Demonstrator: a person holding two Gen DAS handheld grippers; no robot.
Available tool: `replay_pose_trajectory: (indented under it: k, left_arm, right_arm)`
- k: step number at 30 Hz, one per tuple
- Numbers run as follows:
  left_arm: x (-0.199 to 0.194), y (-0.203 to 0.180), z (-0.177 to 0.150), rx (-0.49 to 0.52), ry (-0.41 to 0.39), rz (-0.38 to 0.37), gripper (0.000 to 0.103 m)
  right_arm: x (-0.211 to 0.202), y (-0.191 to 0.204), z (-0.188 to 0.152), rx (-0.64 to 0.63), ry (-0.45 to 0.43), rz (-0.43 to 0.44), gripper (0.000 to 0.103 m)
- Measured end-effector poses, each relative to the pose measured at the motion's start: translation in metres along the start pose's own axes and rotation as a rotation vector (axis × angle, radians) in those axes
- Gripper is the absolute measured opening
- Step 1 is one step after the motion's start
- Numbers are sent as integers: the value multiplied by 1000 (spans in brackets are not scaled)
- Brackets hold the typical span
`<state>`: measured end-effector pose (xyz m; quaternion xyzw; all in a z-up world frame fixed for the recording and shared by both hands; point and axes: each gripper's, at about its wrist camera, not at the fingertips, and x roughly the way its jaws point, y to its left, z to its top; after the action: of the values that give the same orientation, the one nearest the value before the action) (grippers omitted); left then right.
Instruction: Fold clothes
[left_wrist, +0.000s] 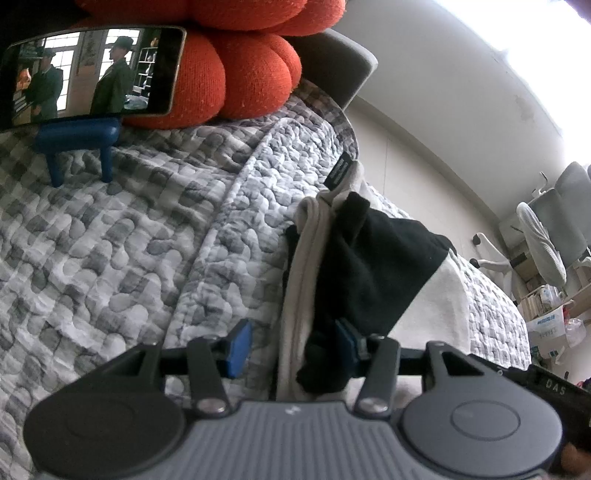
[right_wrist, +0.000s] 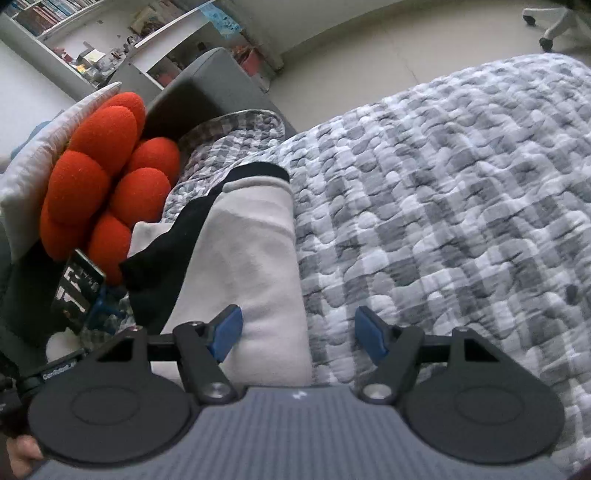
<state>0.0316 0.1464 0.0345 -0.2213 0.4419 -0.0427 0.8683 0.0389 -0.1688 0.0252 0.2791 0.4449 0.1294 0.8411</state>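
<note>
**A black-and-white garment lying long on the quilted bed, both grippers at its near end**

From where I stand, the soft white-and-black cotton garment (right_wrist: 255, 251) lies on the grey-and-white checked quilted bedspread (right_wrist: 443, 192) as a narrow strip, already doubled over itself, its long axis running away from both grippers toward the knotted orange knit cushion (right_wrist: 107, 177).

The left gripper (left_wrist: 291, 347) has its blue pads spread apart, and the garment's near end, a white hem with a black fold beside it (left_wrist: 354, 266), lies in the gap between them; the right-hand pad looks to be touching the black cloth, but the jaws are not clamped. The right gripper (right_wrist: 299, 334) is likewise wide open and holds nothing: one pad hangs over the white cloth, the other over bare quilt, so the garment's long edge runs through its gap.

So the cloth lies straight ahead of both tools, the left one nearer its centre line. (A phone on a small blue stand (left_wrist: 79, 136) is playing a film by the cushion.)

Such a lie would fit either a lengthwise fold just laid down, or a near end about to be carried over.
</note>
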Motion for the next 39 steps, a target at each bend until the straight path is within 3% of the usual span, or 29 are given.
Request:
replay_pose_trajectory:
  k: [14,24,33,39]
  left_arm:
    - [1,-1,-1,5,-2,7,51]
    - [0,0,0,5,-1,11,52]
    - [0,0,0,4,-1,14,52]
    - [0,1,0,1,-2,19,52]
  right_arm:
    - [12,3,-6,48,43,124,73]
    - [10,-15,-5,213,41,211,75]
    - [10,-5,-7,141,33,189,75]
    - [4,-4,-6,146,20,249,72]
